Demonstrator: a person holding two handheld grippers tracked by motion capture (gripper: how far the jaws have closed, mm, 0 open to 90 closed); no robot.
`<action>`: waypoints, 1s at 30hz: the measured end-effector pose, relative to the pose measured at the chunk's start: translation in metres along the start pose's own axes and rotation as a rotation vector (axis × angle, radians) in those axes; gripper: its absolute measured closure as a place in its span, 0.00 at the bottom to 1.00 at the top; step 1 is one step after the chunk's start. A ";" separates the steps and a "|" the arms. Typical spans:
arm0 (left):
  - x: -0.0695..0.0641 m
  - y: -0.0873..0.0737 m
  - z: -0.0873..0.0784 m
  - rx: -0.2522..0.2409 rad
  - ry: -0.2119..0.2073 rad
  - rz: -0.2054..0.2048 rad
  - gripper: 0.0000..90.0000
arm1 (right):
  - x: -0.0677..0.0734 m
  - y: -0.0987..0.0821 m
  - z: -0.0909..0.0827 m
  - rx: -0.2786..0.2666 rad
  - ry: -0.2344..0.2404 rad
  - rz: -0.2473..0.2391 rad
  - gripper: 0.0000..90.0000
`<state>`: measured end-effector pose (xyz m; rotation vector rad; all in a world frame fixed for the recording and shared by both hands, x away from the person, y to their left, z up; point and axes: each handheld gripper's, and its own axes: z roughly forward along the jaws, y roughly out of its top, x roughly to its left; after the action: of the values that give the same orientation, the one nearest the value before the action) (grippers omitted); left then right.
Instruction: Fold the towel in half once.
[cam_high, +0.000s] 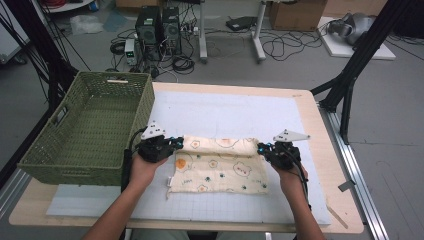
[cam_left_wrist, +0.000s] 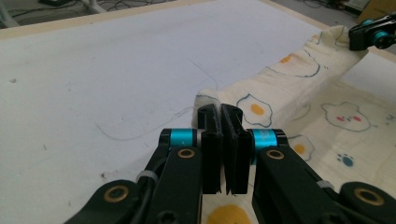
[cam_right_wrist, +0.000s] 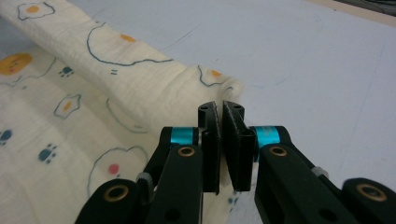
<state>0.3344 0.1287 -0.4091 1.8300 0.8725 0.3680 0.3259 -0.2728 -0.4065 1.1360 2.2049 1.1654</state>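
While I hold both far corners, the fold is only half made.
Cloth: printed cloth lies on the white mat, far edge rolled toward me.
Left gripper: jaws pinched on the cloth's corner.
Right gripper: jaws pinched on the other corner.
Risk: thin fabric may slip out, or uneven pulling makes a crooked fold.
Basket: just beside my left gripper, could be bumped.

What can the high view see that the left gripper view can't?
High view alone: the green basket beside the mat, the computers on the floor, and the person's forearms. Left gripper view alone: the left hand-held gripper up close, its jaws shut on the cloth's folded edge. Both: the egg-print cloth, the white mat and the right hand-held gripper.
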 end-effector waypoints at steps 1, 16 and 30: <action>-0.002 -0.002 -0.002 0.003 -0.004 0.006 0.96 | 0.002 -0.003 -0.002 0.003 0.002 -0.004 0.95; -0.019 -0.037 -0.016 0.031 -0.057 -0.012 0.95 | 0.018 -0.032 -0.016 0.041 0.043 -0.027 0.94; -0.022 -0.049 -0.027 0.094 -0.100 -0.037 0.87 | 0.021 -0.046 -0.025 0.085 0.105 -0.029 0.91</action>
<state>0.2834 0.1409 -0.4385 1.8994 0.8661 0.2135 0.2754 -0.2827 -0.4295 1.0949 2.3629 1.1539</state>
